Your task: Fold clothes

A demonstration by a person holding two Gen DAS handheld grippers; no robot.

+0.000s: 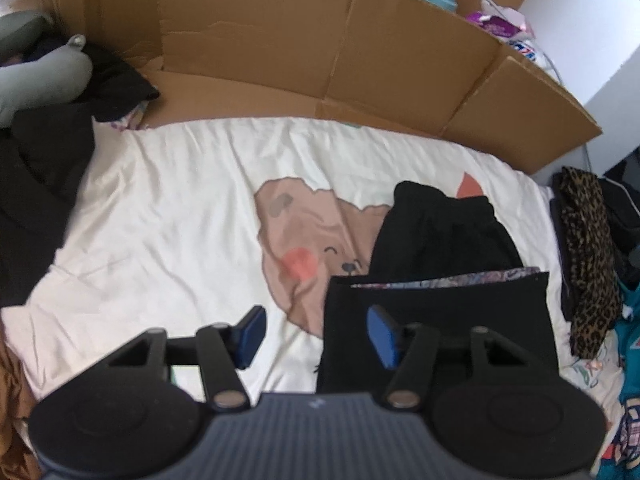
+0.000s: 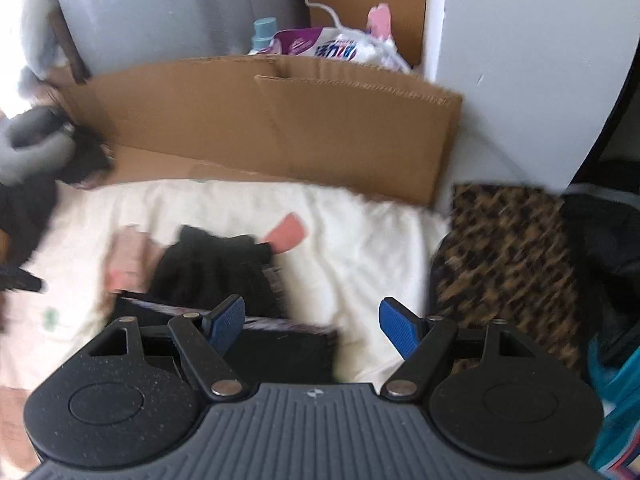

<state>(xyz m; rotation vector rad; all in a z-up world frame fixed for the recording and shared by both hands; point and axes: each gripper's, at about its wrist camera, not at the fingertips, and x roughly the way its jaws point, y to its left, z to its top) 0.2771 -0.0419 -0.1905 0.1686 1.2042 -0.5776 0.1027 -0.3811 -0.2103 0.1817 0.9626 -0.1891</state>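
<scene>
A black garment [image 1: 436, 240], folded with a patterned lining showing along the fold, lies on the white bear-print sheet [image 1: 160, 208]. My left gripper [image 1: 316, 332] hovers above the garment's near left corner. Its jaws stand apart, with the right pad [image 1: 382, 336] over the black cloth and the left pad [image 1: 252, 328] over the sheet; nothing is pinched. In the right wrist view the same black garment [image 2: 216, 272] lies under the left side of my right gripper [image 2: 312, 326], which is open with bare sheet [image 2: 360, 260] between its fingers.
A flattened cardboard sheet [image 1: 320, 52] stands along the far side. A heap of dark clothes [image 1: 44, 168] lies at the left. A leopard-print cloth [image 1: 588, 248] [image 2: 500, 264] and teal fabric [image 1: 630, 340] lie at the right. A bottle [image 2: 264, 34] and bags [image 2: 340, 46] stand behind the cardboard.
</scene>
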